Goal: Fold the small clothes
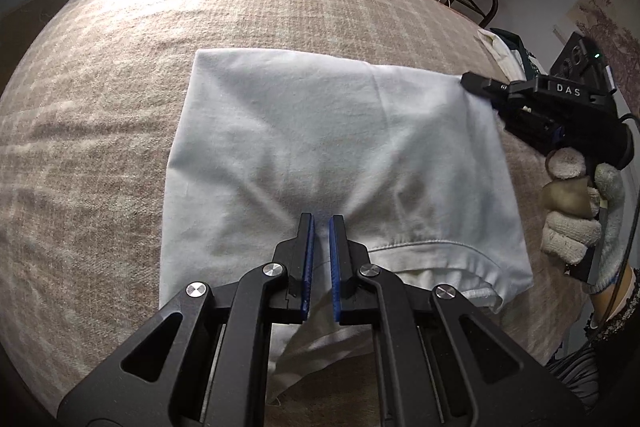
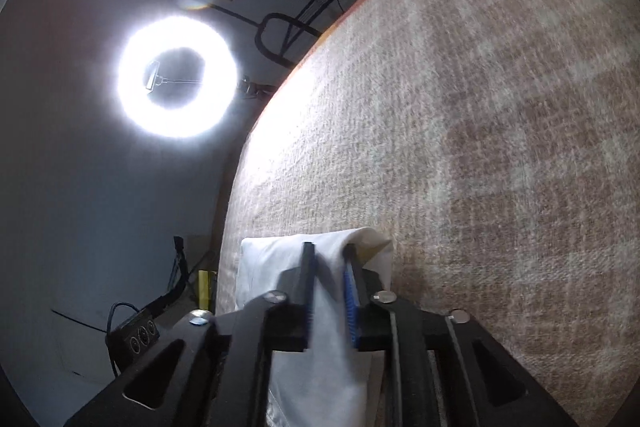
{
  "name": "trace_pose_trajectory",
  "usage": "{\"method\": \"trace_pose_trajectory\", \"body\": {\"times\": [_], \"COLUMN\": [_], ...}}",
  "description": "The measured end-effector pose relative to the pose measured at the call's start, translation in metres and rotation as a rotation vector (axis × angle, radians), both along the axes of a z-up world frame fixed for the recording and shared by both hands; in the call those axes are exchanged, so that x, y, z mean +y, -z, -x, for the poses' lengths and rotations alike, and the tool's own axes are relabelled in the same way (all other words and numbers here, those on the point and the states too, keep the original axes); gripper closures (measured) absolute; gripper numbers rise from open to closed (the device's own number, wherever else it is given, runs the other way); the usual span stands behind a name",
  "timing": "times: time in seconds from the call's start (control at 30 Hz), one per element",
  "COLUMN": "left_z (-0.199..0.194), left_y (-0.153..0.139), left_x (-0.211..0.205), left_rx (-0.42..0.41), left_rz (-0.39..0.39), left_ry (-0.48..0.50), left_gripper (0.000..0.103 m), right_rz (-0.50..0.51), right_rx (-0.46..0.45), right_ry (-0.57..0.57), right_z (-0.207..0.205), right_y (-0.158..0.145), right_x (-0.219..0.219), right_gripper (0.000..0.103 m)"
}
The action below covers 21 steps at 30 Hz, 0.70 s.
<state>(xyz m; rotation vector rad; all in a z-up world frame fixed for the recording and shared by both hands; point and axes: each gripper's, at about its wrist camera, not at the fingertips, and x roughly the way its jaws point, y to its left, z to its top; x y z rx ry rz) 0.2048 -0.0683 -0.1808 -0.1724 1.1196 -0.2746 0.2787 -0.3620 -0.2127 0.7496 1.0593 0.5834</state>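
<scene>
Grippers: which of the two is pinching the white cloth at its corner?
The right gripper, held by the gloved hand, grips the far right corner of the white cloth. The left gripper pinches its middle instead.

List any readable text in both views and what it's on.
"DAS": white letters on the side of the black right tool, seen in the left wrist view.
A small mark nearer its tip: too small to read.
Right wrist view: no readable text; the small black box on the floor shows dials only.
</scene>
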Motion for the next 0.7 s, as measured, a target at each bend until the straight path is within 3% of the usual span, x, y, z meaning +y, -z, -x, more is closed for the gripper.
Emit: {"method": "trace_pose_trajectory", "body": {"times": [0.13,0.2,0.33,0.47,0.63,0.7], "left_z": [0.002,0.002,-0.002,-0.020,-0.047,-0.058], "left_y": [0.001,-0.002,-0.024,-0.037,-0.030,-0.024], "left_x": [0.000,0.003,0.015,0.021,0.016,0.009], "left_rx": [-0.004,0.007,-0.038,-0.075,-0.091,-0.091], "left_rz": [-0.006,0.011,0.074,0.100,0.131,0.089], "left_ry": [-0.003,-0.014,-0.047,-0.078,-0.078,-0.071], "left_gripper": [0.099,0.099,0.099,0.099,0.099,0.099], "right_rz": [0.280,0.350,0.359,0.353,0.433,0.449], "right_rx": [-0.103,-0.116,-0.172,-0.275,-0.290,-0.291], "right_ry": [0.022,0.021,0.018,-0.101,-0.214,-0.240], "right_z": [0.001,0.001,0.012,0.027,0.027,0.025], "right_y": [-0.021,-0.024,-0.045,-0.069,-0.054,-0.048], "right_x": [0.011,0.012,0.014,0.051,0.100,0.112], "right_gripper": [0.103,0.103,0.100,0.094,0.095,0.094]}}
